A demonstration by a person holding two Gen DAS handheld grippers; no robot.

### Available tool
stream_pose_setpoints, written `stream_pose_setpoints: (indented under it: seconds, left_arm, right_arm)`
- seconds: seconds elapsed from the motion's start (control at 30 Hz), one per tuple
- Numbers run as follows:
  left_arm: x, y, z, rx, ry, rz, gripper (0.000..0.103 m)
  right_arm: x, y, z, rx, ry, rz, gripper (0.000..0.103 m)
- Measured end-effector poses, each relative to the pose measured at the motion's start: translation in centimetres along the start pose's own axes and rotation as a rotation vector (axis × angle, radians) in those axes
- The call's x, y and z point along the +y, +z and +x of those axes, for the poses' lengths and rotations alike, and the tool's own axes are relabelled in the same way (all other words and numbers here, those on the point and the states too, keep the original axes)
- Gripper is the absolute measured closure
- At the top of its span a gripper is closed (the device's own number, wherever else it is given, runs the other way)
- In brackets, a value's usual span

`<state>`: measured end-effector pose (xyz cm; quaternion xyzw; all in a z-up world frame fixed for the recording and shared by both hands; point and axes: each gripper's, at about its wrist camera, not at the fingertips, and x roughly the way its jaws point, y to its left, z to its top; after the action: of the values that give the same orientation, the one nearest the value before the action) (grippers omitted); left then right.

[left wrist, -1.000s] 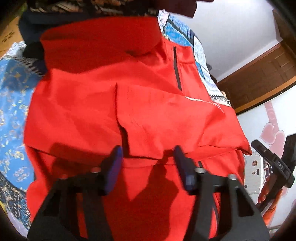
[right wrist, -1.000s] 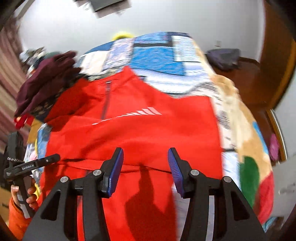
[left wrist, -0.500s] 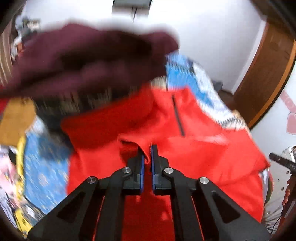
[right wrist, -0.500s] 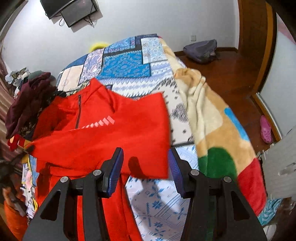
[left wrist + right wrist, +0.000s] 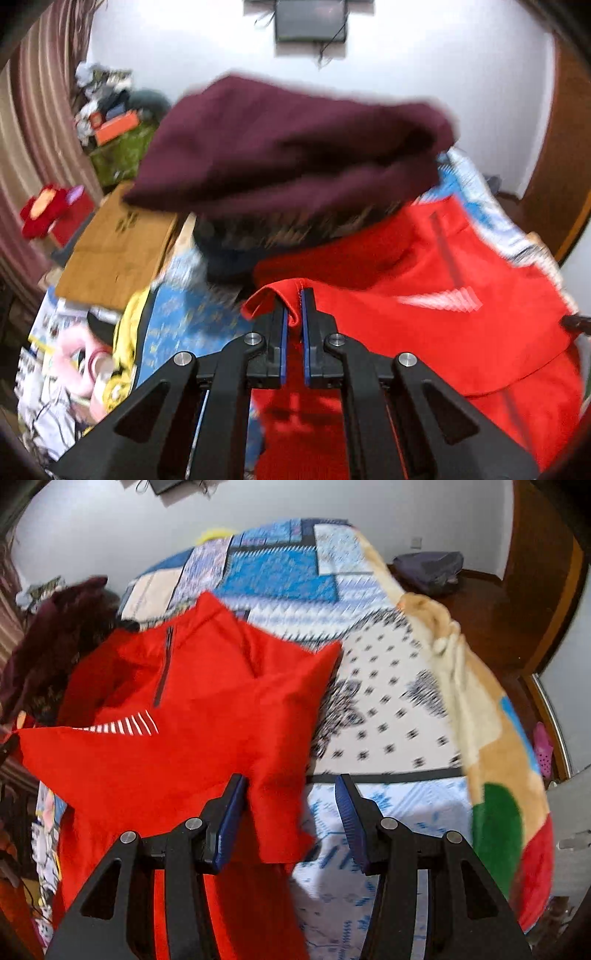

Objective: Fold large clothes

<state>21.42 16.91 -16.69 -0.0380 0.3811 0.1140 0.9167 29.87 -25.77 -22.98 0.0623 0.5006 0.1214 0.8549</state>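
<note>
1. Our left gripper (image 5: pixel 293 317) is clamped on a fold of the red zip-neck top (image 5: pixel 424 317).
2. Our right gripper (image 5: pixel 291 812) stands apart, holding nothing, the top's sleeve at its nine o'clock on the patterned bedspread (image 5: pixel 388 716).

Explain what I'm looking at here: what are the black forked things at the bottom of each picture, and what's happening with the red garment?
No robot here: a person holds a two-finger clamp tool in each hand, and a wide-angle camera on each tool looks out along its fingers. One picture comes from the left tool, the other from the right. The left gripper is pinched shut on a fold of the red zip-neck top, lifting that edge. The right gripper is open; a folded-over flap of the same top lies between its blue pads, not squeezed. The top lies on a bed with a blue-and-white patchwork quilt. A maroon knitted garment sits on a pile behind.
</note>
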Motion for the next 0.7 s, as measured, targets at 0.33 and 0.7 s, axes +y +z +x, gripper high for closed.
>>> stream_pose_setpoints:
  seconds: [0.33, 0.7]
  left_arm:
    - [2.5, -7.2, 7.0, 0.290, 0.044, -0.001, 0.086]
    - [2.0, -5.2, 3.4, 0.193, 0.029, 0.030, 0.046]
  right_arm:
    - [0.5, -0.4, 0.2, 0.005, -0.030, -0.030, 0.050]
    - [1.5, 0.4, -0.2, 0.037, -0.028, -0.094, 0.046]
